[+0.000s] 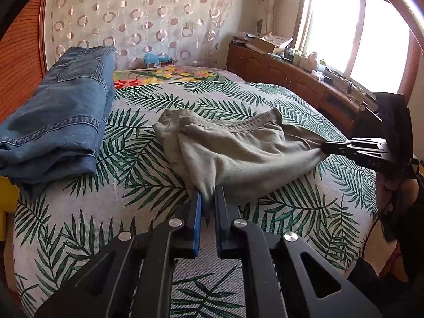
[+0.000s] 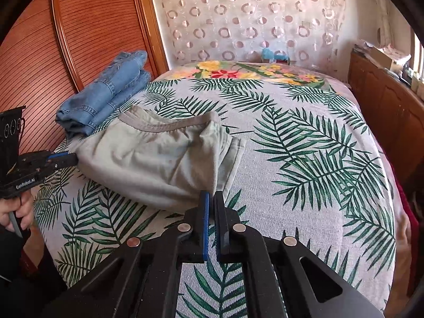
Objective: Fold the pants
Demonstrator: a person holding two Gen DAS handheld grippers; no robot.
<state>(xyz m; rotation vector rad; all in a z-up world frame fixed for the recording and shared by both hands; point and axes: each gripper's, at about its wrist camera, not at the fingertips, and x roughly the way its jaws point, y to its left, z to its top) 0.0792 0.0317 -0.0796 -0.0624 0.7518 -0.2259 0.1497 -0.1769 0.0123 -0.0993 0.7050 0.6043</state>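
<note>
Grasp step: left gripper (image 1: 208, 193) and right gripper (image 2: 212, 194) both pinch crumpled grey-green cotton pants (image 1: 238, 148); next, lift toward 12 o'clock and spread flat.

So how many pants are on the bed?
2. Folded blue jeans lie at the bed's left edge by the wooden door; grey pants lie mid-bed. More may be hidden out of view.

Soft matt cloth pants (image 1: 238, 148) (grey-green) beside rough denim jeans (image 1: 61, 122).

Bed (image 2: 304, 137) in palm-leaf cover; wooden cabinet (image 1: 286, 74) under bright window (image 1: 352, 26); circle-patterned curtain (image 1: 137, 21) behind.
</note>
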